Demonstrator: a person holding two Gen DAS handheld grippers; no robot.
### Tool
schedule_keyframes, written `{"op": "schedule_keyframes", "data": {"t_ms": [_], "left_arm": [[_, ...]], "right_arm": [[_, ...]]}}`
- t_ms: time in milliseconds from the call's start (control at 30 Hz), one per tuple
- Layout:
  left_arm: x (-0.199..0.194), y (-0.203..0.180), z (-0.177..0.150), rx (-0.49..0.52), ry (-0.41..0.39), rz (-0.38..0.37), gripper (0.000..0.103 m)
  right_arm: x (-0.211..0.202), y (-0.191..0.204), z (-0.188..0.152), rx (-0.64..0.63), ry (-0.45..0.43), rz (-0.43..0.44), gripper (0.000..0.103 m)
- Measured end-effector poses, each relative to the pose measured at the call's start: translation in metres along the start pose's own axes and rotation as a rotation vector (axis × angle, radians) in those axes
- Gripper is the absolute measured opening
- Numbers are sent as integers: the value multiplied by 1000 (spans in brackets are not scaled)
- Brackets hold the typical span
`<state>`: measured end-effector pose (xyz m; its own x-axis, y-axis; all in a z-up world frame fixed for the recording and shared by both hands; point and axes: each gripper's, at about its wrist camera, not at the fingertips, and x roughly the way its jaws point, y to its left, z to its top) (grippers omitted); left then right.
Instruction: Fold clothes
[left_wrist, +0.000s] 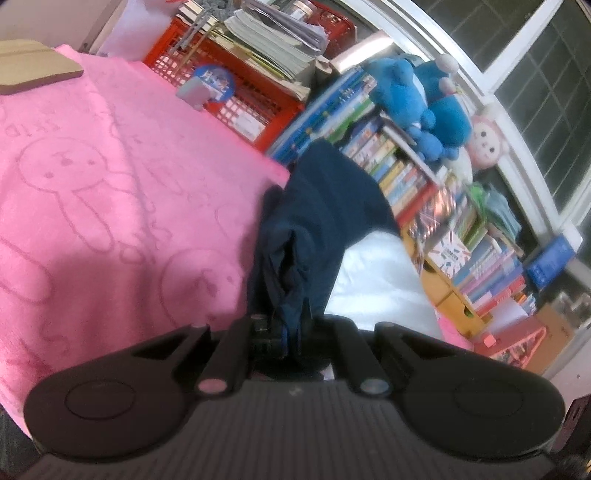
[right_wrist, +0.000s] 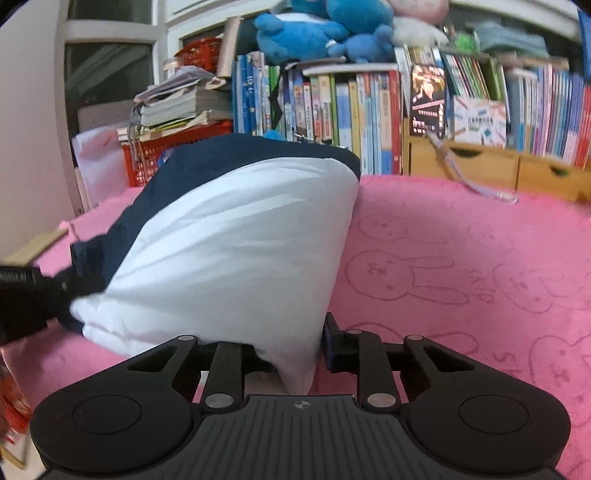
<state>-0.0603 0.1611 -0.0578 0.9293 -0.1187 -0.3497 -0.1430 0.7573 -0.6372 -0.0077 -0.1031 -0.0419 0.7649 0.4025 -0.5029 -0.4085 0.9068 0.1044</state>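
Garment white, navy trim; towel pink, rabbit outlines.

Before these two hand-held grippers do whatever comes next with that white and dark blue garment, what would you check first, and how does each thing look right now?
1. Left hand-held gripper clamped on the dark blue part of the white and navy garment: ok, fabric bunched between shut jaws.
2. Right hand-held gripper holding the white corner: cannot tell; white cloth sits between the jaws, but the pads' contact is hidden.
3. Garment stretched between both grippers: ok, it is lifted and fairly taut.
4. Pink rabbit-print towel under the garment lying flat: ok.
5. Landing space beside the garment: ok, bare towel to its right.
6. Fold edges aligned: cannot tell.
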Motion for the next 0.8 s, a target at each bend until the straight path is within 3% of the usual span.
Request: {"op": "schedule_keyframes", "data": {"t_ms": [67,200,433,633,800], "left_arm": [[3,-6,-1,10,16,-16,6],[14,-24,-12,53,67,-66,6],[19,-47,-33,123,157,-156,6],[11,-43,-35,139,165,-164,7],[6,-39,-35,146,161,-175,7]], "right_arm": [[-4,-1,2,-15,-35,-44,18],[-19,5,-3,-160,-172,-243,16],[-26,-33,-19,-156,-146,-359,16],[-26,-41,-31,-200,-127,-355,19],[-32,-42,-38,-254,-138,-316,37]]}}
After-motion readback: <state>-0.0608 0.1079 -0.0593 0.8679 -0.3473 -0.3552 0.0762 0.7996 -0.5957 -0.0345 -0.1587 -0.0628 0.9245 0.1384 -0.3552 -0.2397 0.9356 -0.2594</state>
